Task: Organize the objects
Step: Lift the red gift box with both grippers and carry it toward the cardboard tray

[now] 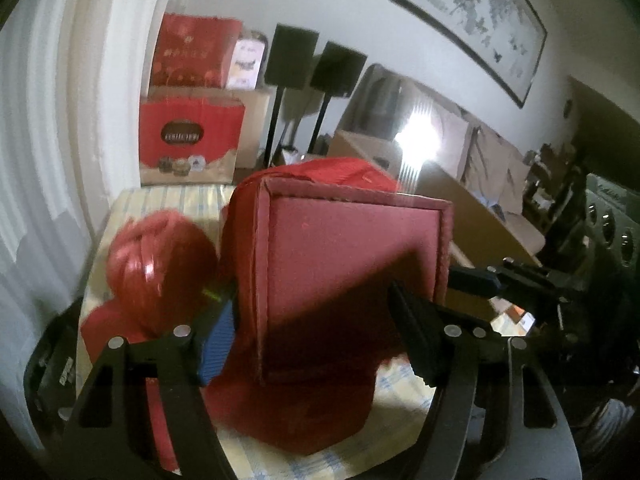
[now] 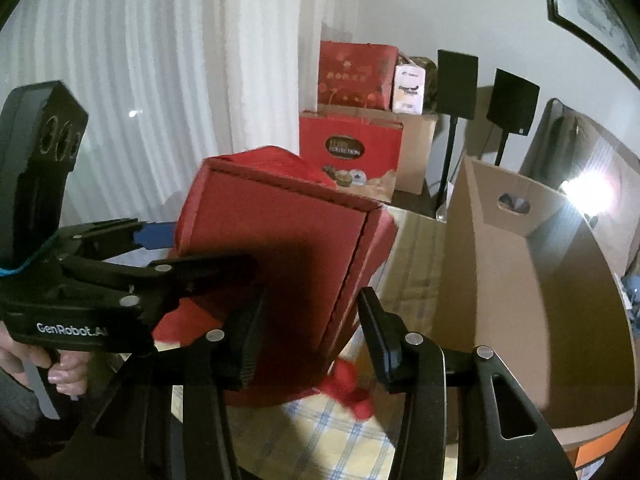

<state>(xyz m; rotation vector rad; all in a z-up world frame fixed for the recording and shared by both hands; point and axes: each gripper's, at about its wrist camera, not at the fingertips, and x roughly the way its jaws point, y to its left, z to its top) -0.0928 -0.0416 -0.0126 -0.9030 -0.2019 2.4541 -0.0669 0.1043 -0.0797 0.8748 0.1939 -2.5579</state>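
Observation:
A red fabric-covered box [image 1: 344, 264] is held tilted above a yellow checked cloth [image 1: 400, 392]. My left gripper [image 1: 316, 336] has its two fingers on either side of the box's lower part and is shut on it. My right gripper [image 2: 308, 336] straddles the box's corner edge [image 2: 280, 264] from the other side and is shut on it. The left gripper [image 2: 152, 236] also shows in the right wrist view, its blue pad against the box. A red braided ornament [image 1: 160, 256] lies left of the box. Red tassels [image 2: 352, 392] lie on the cloth under the box.
A large open cardboard box [image 2: 532, 280] stands right of the red box. Red gift bags [image 1: 192, 140] and cartons are stacked at the back wall beside two black speakers on stands [image 1: 292, 60]. White curtains [image 2: 140, 80] hang on the left.

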